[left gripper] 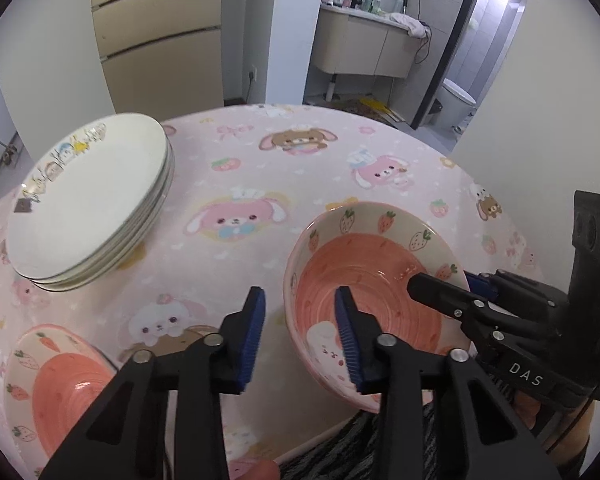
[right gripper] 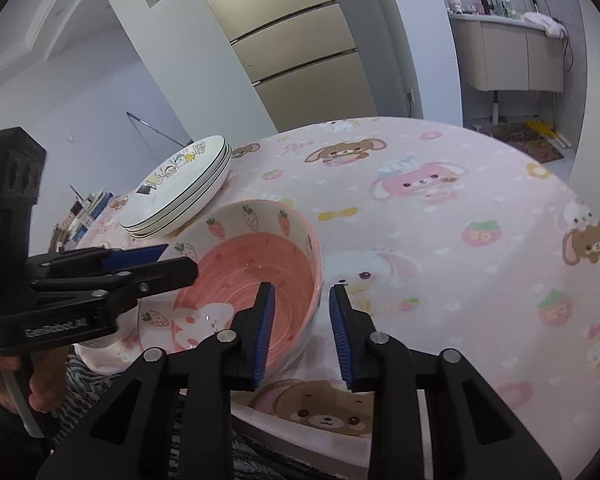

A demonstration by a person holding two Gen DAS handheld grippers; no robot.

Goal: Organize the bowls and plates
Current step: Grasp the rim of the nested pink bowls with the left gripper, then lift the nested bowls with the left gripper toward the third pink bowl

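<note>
A pink strawberry bowl (left gripper: 364, 280) sits near the table's front edge; it also shows in the right wrist view (right gripper: 256, 272). My left gripper (left gripper: 300, 340) is open and straddles the bowl's left rim, one finger inside and one outside. My right gripper (right gripper: 302, 332) is open and straddles the bowl's right rim the same way. A second pink bowl (left gripper: 56, 384) sits at the front left. A stack of white plates (left gripper: 96, 196) stands at the back left, also seen in the right wrist view (right gripper: 180, 188).
The round table has a pink cartoon-bunny cloth (left gripper: 260, 184). Its front edge (right gripper: 300, 436) is just below the grippers. A fridge (left gripper: 160, 32) and a bathroom doorway (left gripper: 380, 40) lie beyond the table.
</note>
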